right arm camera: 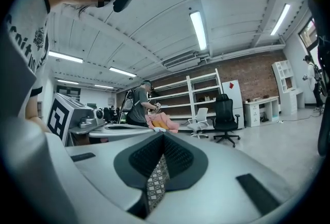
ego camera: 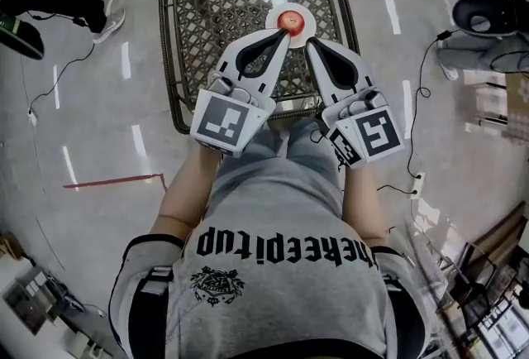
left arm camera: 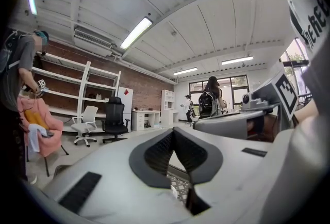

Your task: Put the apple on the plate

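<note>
Since the lattice table spreads wide under everything, with room all round the dish, the job now, as I judge it, is mostly not to spoil what looks done. The left gripper is held level with its jaws pressed together and nothing between them, its tip just short of the plate's near edge. The right gripper lies beside it, jaws likewise closed and empty, its tip near the plate on the right. The plate sits toward the table's far side. The apple rests at its middle, touched by neither tool. To finish well, draw both tools straight back toward the body, tips kept above the rim. A nudge to the plate's near edge could tip it or set the round fruit rolling.
</note>
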